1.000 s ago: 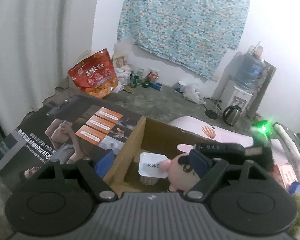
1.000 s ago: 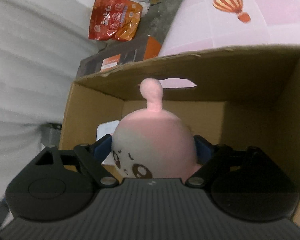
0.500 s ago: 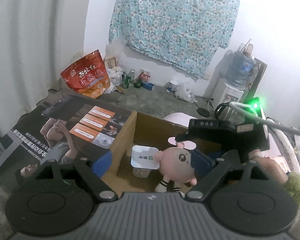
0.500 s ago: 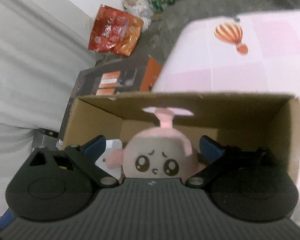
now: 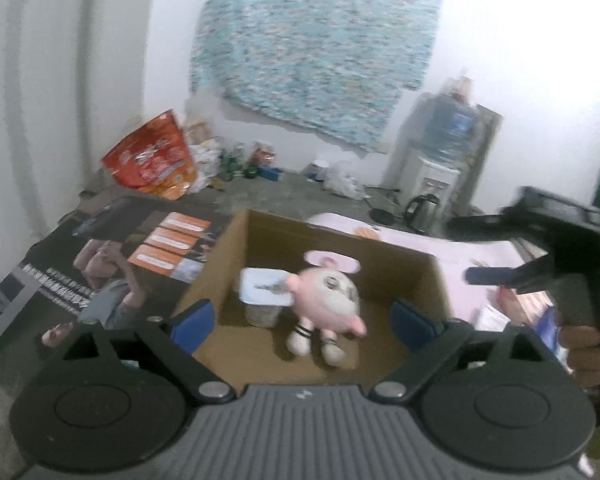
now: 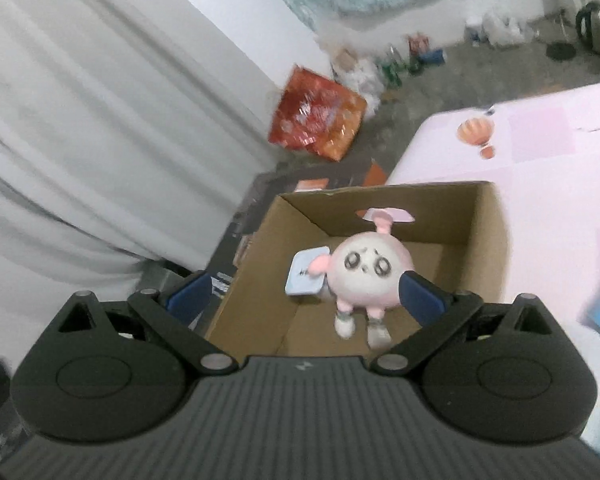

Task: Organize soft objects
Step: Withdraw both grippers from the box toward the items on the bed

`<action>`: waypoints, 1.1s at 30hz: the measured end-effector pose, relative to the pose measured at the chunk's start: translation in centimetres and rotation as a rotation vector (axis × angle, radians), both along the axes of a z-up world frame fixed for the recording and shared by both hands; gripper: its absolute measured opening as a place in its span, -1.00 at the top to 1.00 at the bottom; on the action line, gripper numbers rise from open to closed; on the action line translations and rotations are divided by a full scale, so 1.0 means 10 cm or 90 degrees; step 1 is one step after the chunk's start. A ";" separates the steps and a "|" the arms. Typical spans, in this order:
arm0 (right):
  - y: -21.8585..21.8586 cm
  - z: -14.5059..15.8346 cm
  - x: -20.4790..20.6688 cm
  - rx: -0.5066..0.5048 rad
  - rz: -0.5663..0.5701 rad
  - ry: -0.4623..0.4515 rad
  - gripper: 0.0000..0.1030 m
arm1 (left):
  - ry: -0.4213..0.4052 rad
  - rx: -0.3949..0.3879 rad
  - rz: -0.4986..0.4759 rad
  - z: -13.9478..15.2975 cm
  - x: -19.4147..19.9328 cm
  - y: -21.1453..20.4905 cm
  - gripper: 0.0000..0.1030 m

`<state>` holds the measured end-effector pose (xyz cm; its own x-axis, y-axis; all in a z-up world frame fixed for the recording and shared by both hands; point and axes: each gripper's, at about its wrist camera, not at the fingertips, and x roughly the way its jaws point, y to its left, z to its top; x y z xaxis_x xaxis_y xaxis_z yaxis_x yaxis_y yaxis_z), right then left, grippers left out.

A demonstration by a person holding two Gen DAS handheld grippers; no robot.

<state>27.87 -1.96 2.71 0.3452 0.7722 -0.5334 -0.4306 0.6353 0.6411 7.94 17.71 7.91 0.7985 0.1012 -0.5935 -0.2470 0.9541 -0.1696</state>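
A pink plush doll with a round face lies inside an open cardboard box, next to a white lidded cup. The doll and the box also show in the right wrist view. My left gripper is open and empty above the box's near edge. My right gripper is open and empty, above the box; it shows at the right in the left wrist view, clear of the doll.
A pink cloth with a balloon print covers the surface right of the box. A dark printed carton lies to the left. A red bag, bottles, a water dispenser and a kettle stand by the far wall.
My right gripper opened and let go of the doll, which dropped into the box. The right gripper then rose and pulled back to the right.
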 end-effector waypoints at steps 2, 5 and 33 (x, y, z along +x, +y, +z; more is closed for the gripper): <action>-0.41 0.06 -0.27 0.012 -0.014 -0.026 -0.97 | -0.005 0.005 -0.027 0.01 -0.07 -0.16 -0.89; -1.05 0.07 -0.69 0.015 -0.064 -0.054 -0.97 | -0.018 0.015 -0.079 0.01 -0.19 -0.46 -0.89; -3.53 -1.26 -2.16 -0.016 -0.427 -0.010 -0.59 | 0.008 0.197 -0.536 -1.12 -0.62 -3.41 -0.62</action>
<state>6.29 -37.24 -9.93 0.7534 0.3760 -0.5395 0.0532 0.7829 0.6198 1.77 -16.34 -3.31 0.6739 -0.3586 -0.6460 0.5555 0.8224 0.1230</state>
